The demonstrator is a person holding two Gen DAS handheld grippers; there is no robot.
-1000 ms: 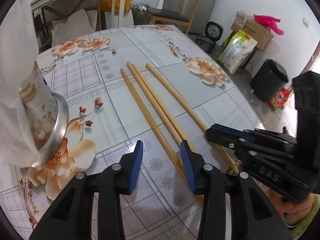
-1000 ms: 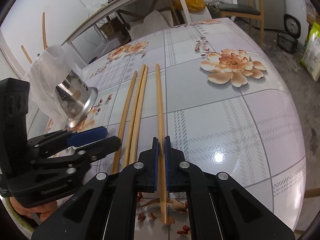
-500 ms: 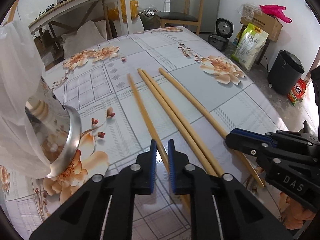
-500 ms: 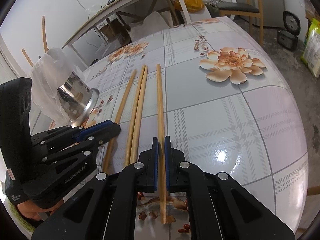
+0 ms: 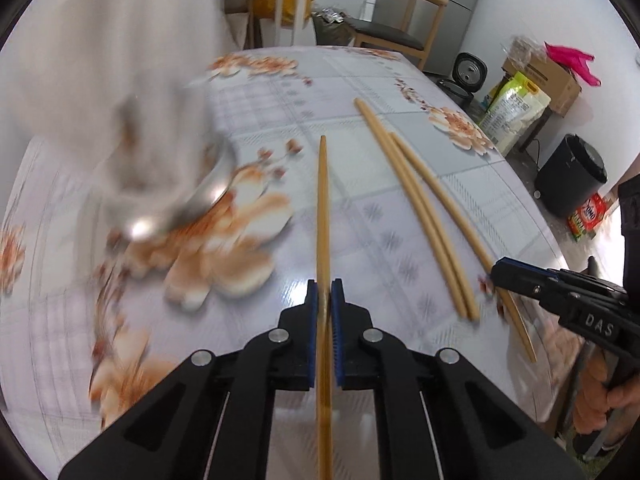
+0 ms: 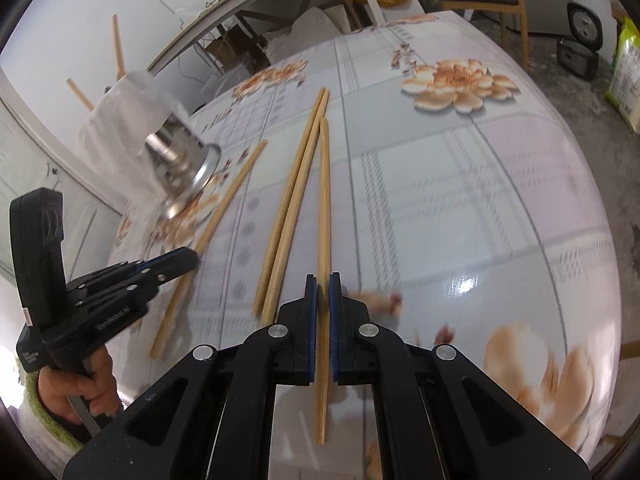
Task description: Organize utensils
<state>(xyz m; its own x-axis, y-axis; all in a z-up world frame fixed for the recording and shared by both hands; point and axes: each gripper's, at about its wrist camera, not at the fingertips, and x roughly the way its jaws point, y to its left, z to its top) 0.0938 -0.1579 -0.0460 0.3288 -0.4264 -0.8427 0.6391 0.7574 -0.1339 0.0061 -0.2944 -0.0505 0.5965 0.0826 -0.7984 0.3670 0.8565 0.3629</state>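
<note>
We see the steel holder (image 6: 182, 168) at left, wrapped in plastic, two chopsticks (image 6: 118, 46) poking out. Left gripper (image 5: 324, 296) clamped on one chopstick (image 5: 322, 208). Loose pair (image 6: 294, 196) lies on the table (image 6: 460, 208) between. Right gripper (image 6: 323, 290) pinches another chopstick (image 6: 324, 200).

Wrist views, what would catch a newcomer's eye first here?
Each gripper is shut on one chopstick: the left gripper on the left chopstick, the right gripper on the right chopstick. Two loose chopsticks lie side by side on the floral table between them. A plastic-wrapped steel holder stands far left.
</note>
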